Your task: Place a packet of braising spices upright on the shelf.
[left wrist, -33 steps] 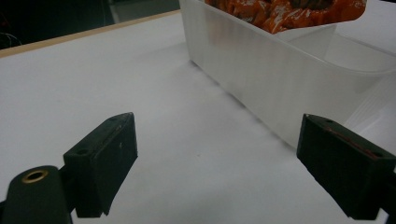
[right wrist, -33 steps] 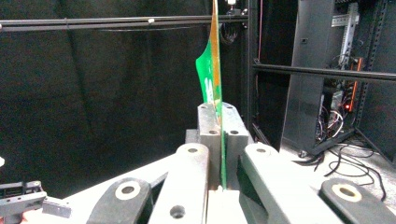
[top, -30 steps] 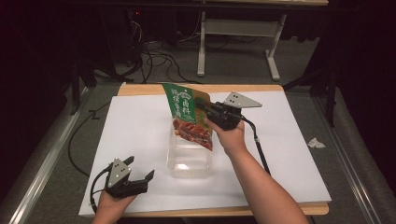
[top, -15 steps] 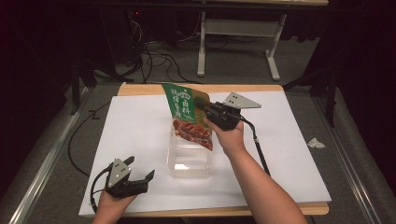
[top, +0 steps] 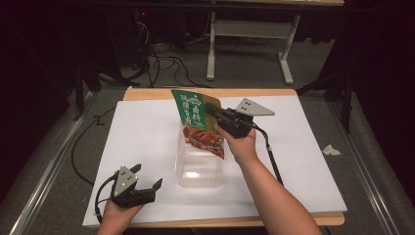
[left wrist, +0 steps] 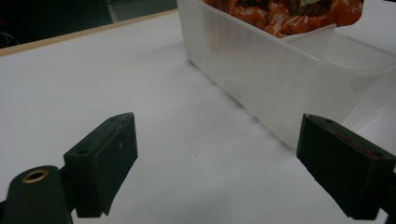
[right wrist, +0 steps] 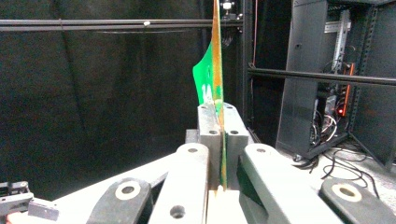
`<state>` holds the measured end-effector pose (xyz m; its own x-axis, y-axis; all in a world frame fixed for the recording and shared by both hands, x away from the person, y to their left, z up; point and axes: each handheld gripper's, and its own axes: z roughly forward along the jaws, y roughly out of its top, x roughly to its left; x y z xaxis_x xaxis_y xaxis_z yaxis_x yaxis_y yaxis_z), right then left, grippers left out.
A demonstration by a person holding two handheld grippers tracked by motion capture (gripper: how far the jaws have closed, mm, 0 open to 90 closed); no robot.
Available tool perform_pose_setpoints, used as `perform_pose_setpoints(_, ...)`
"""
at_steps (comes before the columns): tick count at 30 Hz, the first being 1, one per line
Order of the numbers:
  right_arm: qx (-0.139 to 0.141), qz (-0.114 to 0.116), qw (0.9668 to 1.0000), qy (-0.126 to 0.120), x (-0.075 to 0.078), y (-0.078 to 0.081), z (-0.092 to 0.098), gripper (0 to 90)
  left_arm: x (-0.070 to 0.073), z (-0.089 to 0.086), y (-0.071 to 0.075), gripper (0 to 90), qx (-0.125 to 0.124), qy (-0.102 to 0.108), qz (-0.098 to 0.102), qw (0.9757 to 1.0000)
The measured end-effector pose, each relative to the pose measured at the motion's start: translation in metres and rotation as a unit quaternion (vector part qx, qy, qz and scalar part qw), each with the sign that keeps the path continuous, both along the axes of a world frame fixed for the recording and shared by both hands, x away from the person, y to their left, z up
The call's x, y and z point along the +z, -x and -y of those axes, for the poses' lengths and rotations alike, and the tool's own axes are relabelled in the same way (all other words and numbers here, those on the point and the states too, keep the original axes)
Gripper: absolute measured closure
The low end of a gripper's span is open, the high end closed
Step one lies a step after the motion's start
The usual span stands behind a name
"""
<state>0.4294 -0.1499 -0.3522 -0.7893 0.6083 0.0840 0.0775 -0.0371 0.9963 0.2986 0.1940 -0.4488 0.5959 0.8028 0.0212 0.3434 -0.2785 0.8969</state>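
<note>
A: High view: right gripper (top: 215,116) pinches the snack pouch (top: 198,123), its lower end in the clear container (top: 198,166).

B: Left gripper view: left gripper (left wrist: 224,163) spread, beside the container.

A: Right gripper view: jaws pressed on the pouch edge; the thin pinch may slip and tip it out.

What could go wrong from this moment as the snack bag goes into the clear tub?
The right gripper pinches the snack bag only by a thin edge, so it might slip or swing. The clear tub looks light and stands unheld, with the open left gripper apart from it; a push from the bag could shift or tip it.
</note>
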Motion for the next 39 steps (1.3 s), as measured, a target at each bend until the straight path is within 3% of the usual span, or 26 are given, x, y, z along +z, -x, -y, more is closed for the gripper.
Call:
perform_pose_setpoints(13,-0.001,-0.004,0.9999,0.014,-0.01,-0.002,-0.011,90.0,0.0,-0.001,0.0,12.9,-0.001,0.002,0.0,1.0)
perform_pose_setpoints(17,-0.002,-0.004,0.9995,0.032,-0.016,-0.003,-0.014,90.0,0.0,-0.001,0.0,12.9,0.0,0.002,0.001,1.0)
perform_pose_setpoints(20,-0.004,-0.009,0.9997,0.021,-0.02,-0.002,-0.01,90.0,0.0,-0.001,0.0,13.0,-0.001,0.002,0.001,1.0)
perform_pose_setpoints(30,-0.028,-0.025,0.999,0.026,-0.032,0.003,0.011,90.0,-0.001,0.002,0.0,13.0,-0.006,-0.001,-0.004,1.0)
perform_pose_setpoints(33,-0.032,-0.018,0.9987,0.034,-0.03,0.004,0.012,90.0,-0.001,0.001,0.0,13.1,-0.004,0.0,-0.004,1.0)
perform_pose_setpoints(37,-0.033,-0.019,0.9982,0.047,-0.028,0.004,0.011,86.0,-0.001,0.0,0.0,13.0,-0.003,0.003,-0.004,1.0)
perform_pose_setpoints(39,-0.031,-0.021,0.9981,0.05,-0.026,0.004,0.011,78.0,-0.001,-0.001,0.0,13.1,-0.003,0.002,-0.004,1.0)
